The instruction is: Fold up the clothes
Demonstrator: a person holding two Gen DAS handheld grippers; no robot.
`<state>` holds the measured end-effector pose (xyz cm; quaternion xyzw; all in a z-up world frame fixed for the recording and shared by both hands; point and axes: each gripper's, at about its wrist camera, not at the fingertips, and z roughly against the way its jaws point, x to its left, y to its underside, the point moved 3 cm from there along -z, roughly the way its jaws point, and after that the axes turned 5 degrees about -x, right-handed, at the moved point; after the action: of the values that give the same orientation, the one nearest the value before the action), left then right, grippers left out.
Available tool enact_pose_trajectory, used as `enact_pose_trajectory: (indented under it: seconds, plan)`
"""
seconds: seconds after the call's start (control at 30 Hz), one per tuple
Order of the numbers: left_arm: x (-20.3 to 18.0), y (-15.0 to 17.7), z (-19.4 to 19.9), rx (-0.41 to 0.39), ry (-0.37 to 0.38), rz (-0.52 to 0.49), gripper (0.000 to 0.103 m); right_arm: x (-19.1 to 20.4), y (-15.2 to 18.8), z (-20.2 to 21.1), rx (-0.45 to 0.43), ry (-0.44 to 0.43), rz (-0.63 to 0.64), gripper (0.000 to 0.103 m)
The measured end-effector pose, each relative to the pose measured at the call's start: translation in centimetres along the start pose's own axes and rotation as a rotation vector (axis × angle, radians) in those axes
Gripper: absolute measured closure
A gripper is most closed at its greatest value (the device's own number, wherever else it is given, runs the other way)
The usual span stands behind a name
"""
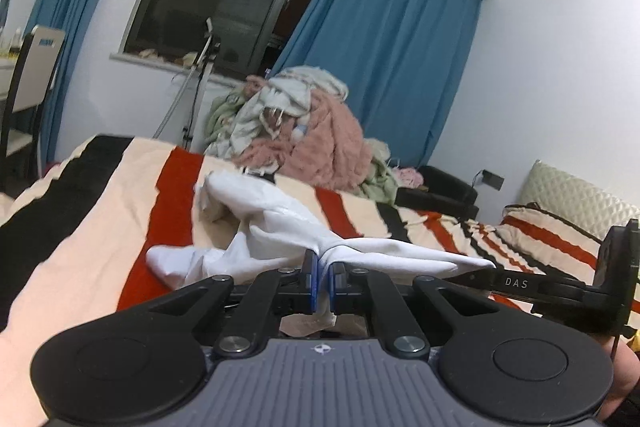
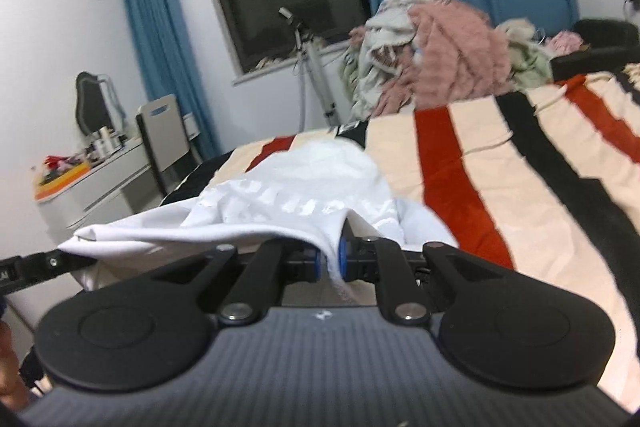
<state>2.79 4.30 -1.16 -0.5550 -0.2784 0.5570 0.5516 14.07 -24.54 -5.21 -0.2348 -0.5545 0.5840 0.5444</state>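
A white garment (image 1: 276,223) lies bunched on the striped bedspread (image 1: 120,195), its near edge lifted off the bed. My left gripper (image 1: 324,267) is shut on a pinch of that white cloth, which hangs down between the blue pads. In the right wrist view the same white garment (image 2: 296,195) rises in front of me, faint lettering on it. There my right gripper (image 2: 329,253) is shut on another fold of it. The right gripper's black body (image 1: 560,283) reaches in from the right of the left wrist view, with the cloth stretched between the two grippers.
A heap of pink, green and grey clothes (image 1: 304,131) is piled at the bed's far side below the window. A black armchair (image 1: 444,191) stands in the corner, a pillow (image 1: 576,195) at the right. A desk (image 2: 100,183) and chair (image 2: 164,135) stand to the left.
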Motion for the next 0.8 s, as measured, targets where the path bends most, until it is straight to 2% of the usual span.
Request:
enact_pose_trajectory:
  seconds: [0.1,0.23,0.33,0.43,0.53,0.57,0.6,0.63,0.67,0.73,0.8]
  plan:
    - [1.3,-0.6,-2.6,0.077,-0.007,0.039,0.097,-0.8,0.7,-1.8,0.075,0.015,-0.038,0.090]
    - [3.6,-1.0,-10.2,0.239,-0.050,0.053,0.096,-3.0,2.0,-5.9,0.204,0.066,-0.086,0.090]
    - [5.7,-0.7,-16.2,0.324,-0.074,0.072,0.096,-4.7,3.2,-9.1,0.294,0.098,-0.153,0.090]
    - [7.4,0.8,-19.4,0.362,-0.069,0.087,0.092,-6.0,4.4,-10.6,0.331,0.095,-0.238,0.090]
    - [8.2,2.0,-20.9,0.374,-0.078,0.091,0.085,-5.8,4.5,-11.0,0.323,0.083,-0.218,0.090]
    - [8.2,2.1,-20.8,0.371,-0.077,0.087,0.083,-5.5,4.2,-10.9,0.308,0.081,-0.194,0.088]
    - [8.2,2.2,-20.8,0.368,-0.076,0.084,0.076,-5.2,4.0,-10.9,0.292,0.081,-0.169,0.084]
    - [8.0,2.0,-20.6,0.359,-0.080,0.074,0.067,-4.7,3.8,-10.8,0.273,0.080,-0.140,0.072]
    - [7.7,1.7,-20.3,0.348,-0.085,0.063,0.063,-4.2,3.7,-10.6,0.252,0.079,-0.109,0.057]
    - [7.1,1.1,-19.5,0.319,-0.094,0.028,0.048,-3.4,3.4,-10.1,0.207,0.089,-0.043,0.041]
    - [6.2,0.6,-18.1,0.279,-0.103,-0.027,0.046,-2.8,3.1,-9.5,0.167,0.109,0.007,0.042]
